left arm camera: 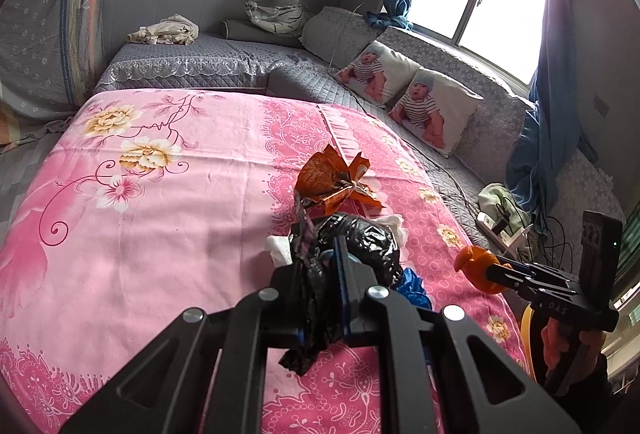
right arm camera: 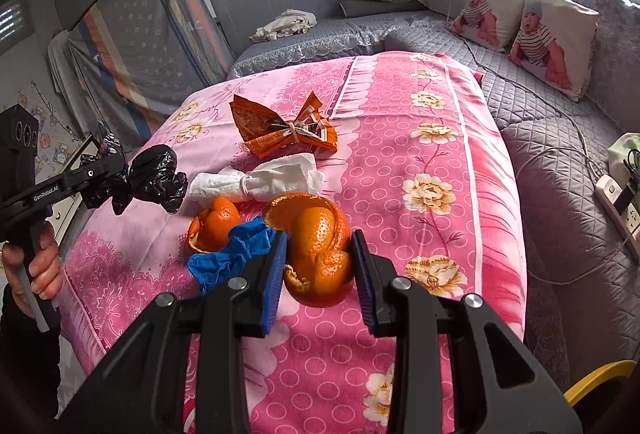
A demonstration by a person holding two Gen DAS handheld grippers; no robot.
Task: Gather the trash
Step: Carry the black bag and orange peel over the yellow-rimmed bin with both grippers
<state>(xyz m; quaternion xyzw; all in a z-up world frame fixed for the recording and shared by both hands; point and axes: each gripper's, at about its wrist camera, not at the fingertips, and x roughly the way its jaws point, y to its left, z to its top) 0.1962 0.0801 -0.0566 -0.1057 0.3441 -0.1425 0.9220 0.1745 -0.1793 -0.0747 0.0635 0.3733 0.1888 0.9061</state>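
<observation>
My left hand-held gripper (left arm camera: 338,274) is clamped on the crumpled black plastic bag (left arm camera: 352,246), and my right hand-held gripper (right arm camera: 320,266) pinches the curled orange peel (right arm camera: 316,246). Both are clear of the pink floral bedspread (right arm camera: 400,162), ready for binning.

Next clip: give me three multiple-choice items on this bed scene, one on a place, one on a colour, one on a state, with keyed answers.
1. Where does the white tissue lie?
A. on the pink sheet
B. on the grey sofa
C. on the windowsill

2. What colour is the crumpled glove?
A. green
B. blue
C. white

3. What does the left gripper hold?
A. nothing
B. an orange peel
C. a black bag

Answers: 1 A, it rests on the sheet beside the wrapper; 2 B, plainly blue; 3 C, its fingers pinch the black plastic.
</observation>
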